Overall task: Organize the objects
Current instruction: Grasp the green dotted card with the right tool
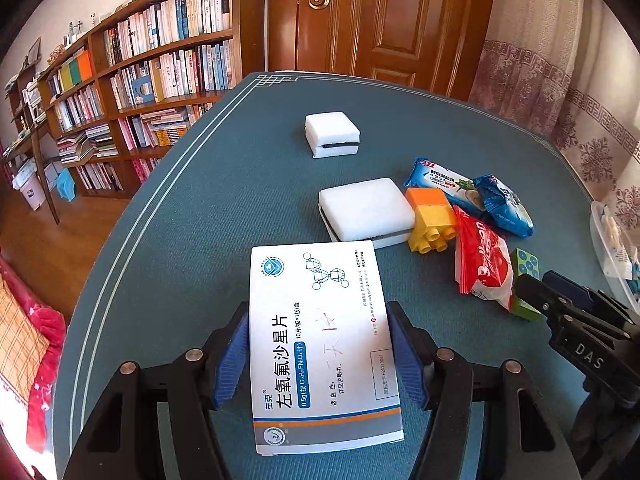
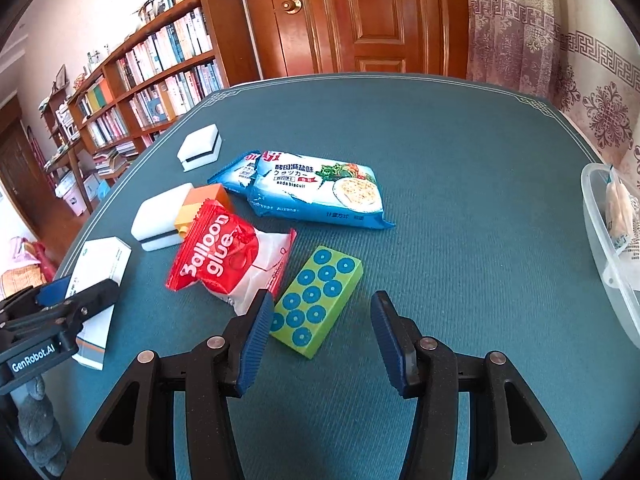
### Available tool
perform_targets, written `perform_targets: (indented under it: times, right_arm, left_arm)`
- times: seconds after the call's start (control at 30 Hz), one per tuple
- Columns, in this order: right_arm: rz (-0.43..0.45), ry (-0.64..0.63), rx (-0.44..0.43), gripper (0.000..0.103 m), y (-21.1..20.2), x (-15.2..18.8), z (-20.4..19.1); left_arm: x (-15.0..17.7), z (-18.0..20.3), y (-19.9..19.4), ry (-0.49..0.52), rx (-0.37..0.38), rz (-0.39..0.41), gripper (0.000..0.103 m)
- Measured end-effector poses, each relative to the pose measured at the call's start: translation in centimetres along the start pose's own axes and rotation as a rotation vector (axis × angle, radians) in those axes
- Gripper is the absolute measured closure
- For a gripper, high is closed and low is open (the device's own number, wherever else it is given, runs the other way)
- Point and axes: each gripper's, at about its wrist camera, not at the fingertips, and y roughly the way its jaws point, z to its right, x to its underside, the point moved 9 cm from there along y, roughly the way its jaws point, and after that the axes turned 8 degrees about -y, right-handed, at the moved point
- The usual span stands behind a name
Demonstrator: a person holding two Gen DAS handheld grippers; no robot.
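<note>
**While left is clamping the box, right is lining up on the block**

We're holding the left gripper (image 1: 316,360) clamped on the white medicine box (image 1: 320,344) across its short width, near the table's (image 2: 460,140) left edge; the box's far end is sticking out toward the nearer sponge (image 1: 366,210). We're keeping the right gripper (image 2: 318,338) apart with nothing between the pads, hovering just beside the green dotted block (image 2: 318,300), likely our next pick. The clear bin (image 2: 608,248) is waiting at the right edge, probably the drop spot.
</note>
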Motion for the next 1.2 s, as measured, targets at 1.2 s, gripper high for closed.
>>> perform_targets:
  times: [1.2]
  right_arm:
    - [0.007,-0.013,0.026,0.073,-0.7,1.1,2.0]
  left_arm:
    - [0.7,3.1,-1.2,0.06,0.058,0.009,0.035]
